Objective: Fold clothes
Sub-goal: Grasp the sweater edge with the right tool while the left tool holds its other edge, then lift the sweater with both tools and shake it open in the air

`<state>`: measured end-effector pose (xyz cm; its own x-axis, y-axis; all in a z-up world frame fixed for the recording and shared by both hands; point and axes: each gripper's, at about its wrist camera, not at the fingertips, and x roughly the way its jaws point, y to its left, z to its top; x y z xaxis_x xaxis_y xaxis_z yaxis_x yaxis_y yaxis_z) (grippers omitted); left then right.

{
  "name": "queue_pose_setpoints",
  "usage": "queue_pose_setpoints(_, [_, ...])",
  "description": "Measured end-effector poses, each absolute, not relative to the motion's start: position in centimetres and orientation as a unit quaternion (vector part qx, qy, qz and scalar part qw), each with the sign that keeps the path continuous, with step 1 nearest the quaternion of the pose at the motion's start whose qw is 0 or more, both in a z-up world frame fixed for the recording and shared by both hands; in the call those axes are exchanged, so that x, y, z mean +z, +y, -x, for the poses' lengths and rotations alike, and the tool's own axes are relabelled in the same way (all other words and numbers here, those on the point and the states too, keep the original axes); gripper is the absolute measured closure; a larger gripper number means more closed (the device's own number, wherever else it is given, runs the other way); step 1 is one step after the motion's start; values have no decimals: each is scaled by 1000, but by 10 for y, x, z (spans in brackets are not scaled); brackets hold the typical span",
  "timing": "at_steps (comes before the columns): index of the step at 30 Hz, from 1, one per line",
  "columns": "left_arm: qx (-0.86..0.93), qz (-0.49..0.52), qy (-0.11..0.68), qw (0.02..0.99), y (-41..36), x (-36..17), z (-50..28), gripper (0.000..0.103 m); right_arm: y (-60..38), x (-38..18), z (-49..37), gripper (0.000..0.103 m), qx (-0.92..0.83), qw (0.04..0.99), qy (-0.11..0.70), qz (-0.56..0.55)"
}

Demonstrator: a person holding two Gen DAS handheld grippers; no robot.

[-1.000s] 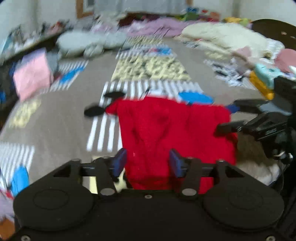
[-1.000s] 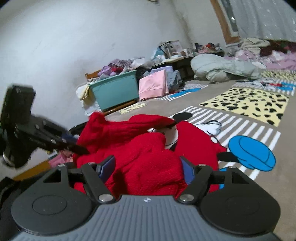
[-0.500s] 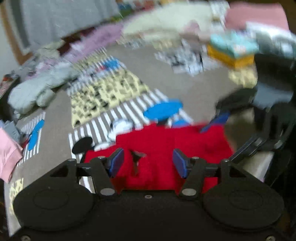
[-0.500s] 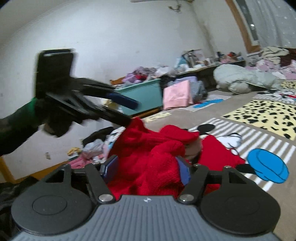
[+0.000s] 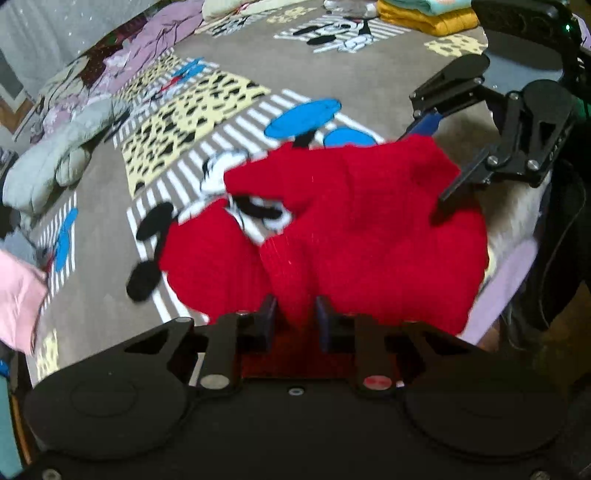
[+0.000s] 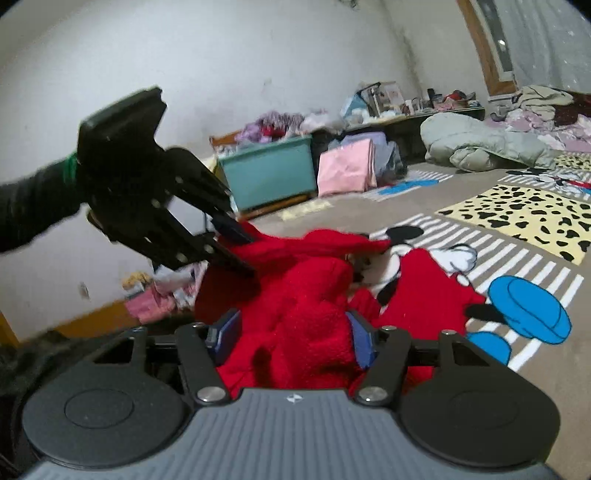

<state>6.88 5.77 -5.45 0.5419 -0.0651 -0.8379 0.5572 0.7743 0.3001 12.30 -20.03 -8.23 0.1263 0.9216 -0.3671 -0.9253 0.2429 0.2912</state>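
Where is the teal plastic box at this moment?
In the right wrist view, the teal plastic box stands against the white wall, upper centre, immediately left of the pink folded cloth.

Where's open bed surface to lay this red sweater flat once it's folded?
Bare brown cartoon-print bedspread lies beyond the red knitted sweater, bordered by the blue hat print and the folded yellow garments. Crowded: the grey-green padded jacket and purple bedding heap along the far edge.
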Motion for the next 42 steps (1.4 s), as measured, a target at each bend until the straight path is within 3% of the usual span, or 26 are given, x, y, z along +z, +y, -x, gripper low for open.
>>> queue_pose_setpoints(2, [-183,-267,440,838,65,-61,-57,82,-193,-85,-113,45,611,753,245,27])
queue_pose_setpoints(5, [-183,-240,436,848,72,-67,-42,82,-188,-85,-97,58,596,762,247,57])
queue_pose_setpoints(9, [-178,-225,429,856,78,-82,-26,82,-181,-86,-76,60,576,773,248,98])
queue_pose_setpoints(13, [-177,-218,406,870,78,-86,-13,90,-177,-87,-56,67,551,785,249,135])
queue_pose_setpoints(15, [-175,-225,381,880,76,-79,-5,91,-177,-88,-46,78,535,794,248,151])
queue_pose_setpoints(21, [-156,-212,293,919,79,-33,-8,92,-183,-69,-30,89,486,826,224,175])
queue_pose_setpoints(28, [-115,-162,217,956,80,9,-58,92,-172,-19,-55,94,420,866,166,212])
queue_pose_setpoints(42, [-31,-12,115,993,73,72,-194,92,-157,53,-183,96,282,933,78,210])
